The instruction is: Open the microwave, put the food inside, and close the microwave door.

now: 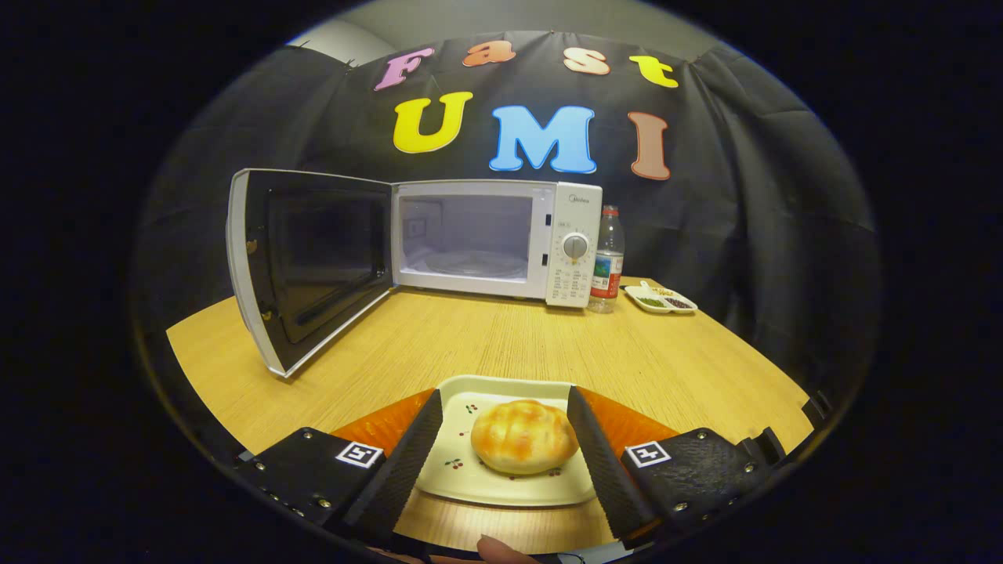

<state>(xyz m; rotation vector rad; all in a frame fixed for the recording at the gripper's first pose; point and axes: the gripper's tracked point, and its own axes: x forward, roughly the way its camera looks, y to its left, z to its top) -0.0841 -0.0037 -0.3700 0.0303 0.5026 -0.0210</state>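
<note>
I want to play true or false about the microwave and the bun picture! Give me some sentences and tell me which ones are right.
1. The white microwave has its door swung open. True.
2. The round golden bun is already inside the microwave. False: it sits on a square cream plate on the wooden table, between the gripper fingers.
3. A clear plastic bottle stands beside the microwave's dial side. True.
4. The gripper's black fingers are squeezing the bun. False: they are open, standing either side of it without touching.
5. A small white divided dish lies beyond the bottle. True.
</note>
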